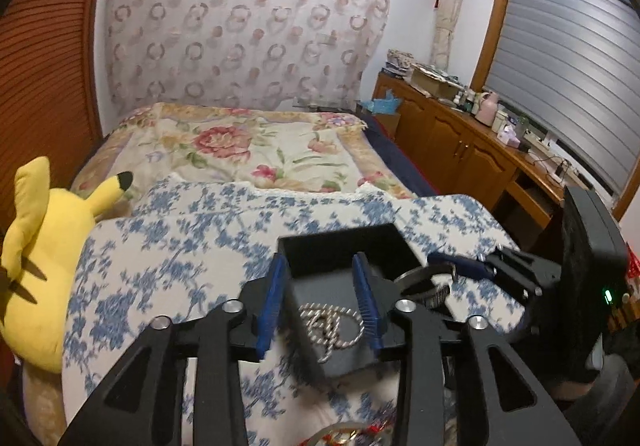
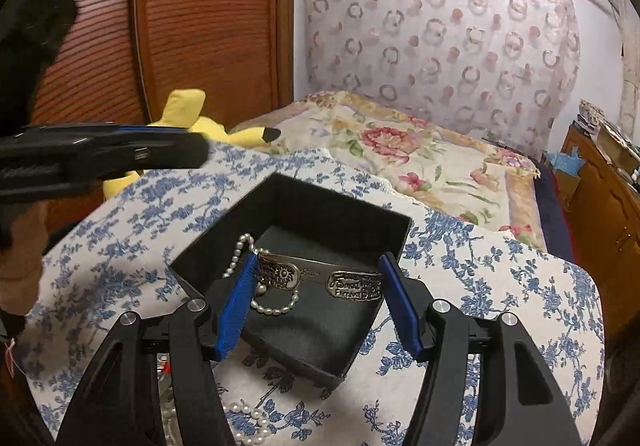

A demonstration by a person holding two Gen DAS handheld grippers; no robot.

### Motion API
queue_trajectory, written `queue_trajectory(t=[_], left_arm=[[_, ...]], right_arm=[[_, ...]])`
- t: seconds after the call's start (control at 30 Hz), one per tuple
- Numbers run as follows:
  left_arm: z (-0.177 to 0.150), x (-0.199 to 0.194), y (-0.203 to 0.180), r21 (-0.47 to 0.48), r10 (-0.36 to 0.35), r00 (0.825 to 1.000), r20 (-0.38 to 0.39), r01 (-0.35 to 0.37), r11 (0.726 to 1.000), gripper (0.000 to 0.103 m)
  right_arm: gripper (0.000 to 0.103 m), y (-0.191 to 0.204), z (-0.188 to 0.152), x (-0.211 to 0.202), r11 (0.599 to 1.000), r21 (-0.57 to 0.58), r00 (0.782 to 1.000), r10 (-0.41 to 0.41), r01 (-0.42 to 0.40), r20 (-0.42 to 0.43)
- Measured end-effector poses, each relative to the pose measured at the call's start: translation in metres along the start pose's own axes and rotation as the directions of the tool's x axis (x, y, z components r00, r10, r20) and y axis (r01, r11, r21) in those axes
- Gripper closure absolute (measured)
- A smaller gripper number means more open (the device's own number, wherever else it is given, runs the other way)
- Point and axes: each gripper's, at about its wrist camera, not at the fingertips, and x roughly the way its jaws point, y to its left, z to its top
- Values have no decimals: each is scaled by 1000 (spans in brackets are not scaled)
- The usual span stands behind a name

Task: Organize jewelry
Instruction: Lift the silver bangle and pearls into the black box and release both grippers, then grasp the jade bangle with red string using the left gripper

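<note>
R tongs (image 2: 316, 298): mine, clamped on the silver cuff bracelet (image 2: 320, 280), one pad on each engraved end.
Cuff: held over the open black box (image 2: 340, 214), low inside its walls. Long axis runs side to side betw. my pads; open gap faces back at me.
L tongs (image 1: 320, 302): mine, jaws apart, nothing in them. They straddle the box's near-left corner, w/ a silver rope chain (image 1: 328, 326) lying on the floor betw. the pads.
Box: sits on a blue-floral cloth (image 2: 500, 286), on a bed. Pearl strand (image 2: 240, 250) hangs over its left wall, part inside.
Nearer hand: R, already over the box; I judge release needs only a short drop straight down.
Hard to tell: if the cuff touches the box floor yet; pearls run under it, so it may land on them. L view blurred. More pearls (image 2: 248, 418) at the bottom edge, cut off.
</note>
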Motion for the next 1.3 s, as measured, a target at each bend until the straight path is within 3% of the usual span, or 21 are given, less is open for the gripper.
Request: queue_trajectory(t=[0.33,0.63,0.77,1.07,1.17,1.3], left_arm=[[-41,-20,14,31,54,999,-1,-54,998,45],[-71,-25,16,13,31,999,-41,-31,999,44],[-81,-28,15,12,22,998,-51,-22,1000,36],[-98,-33,3,38,-4,997,-75,7,999,34],[-103,-31,-3,47,-9,996,-87,13,999,28],[-113,-26,-8,50,-29,993,-118,35,998,22]], right_arm=[[39,5,0,24,1000,-16,998,-13,12,-62],[37,6,-2,20,1000,-14,998,-7,6,-56],[37,3,-4,5,1000,-3,1000,1,-1,-27],[37,-2,-21,-39,999,45,1000,-12,11,13],[36,-1,-35,-50,998,68,1000,-15,14,4],[27,2,-60,-61,995,104,1000,-4,6,-18]])
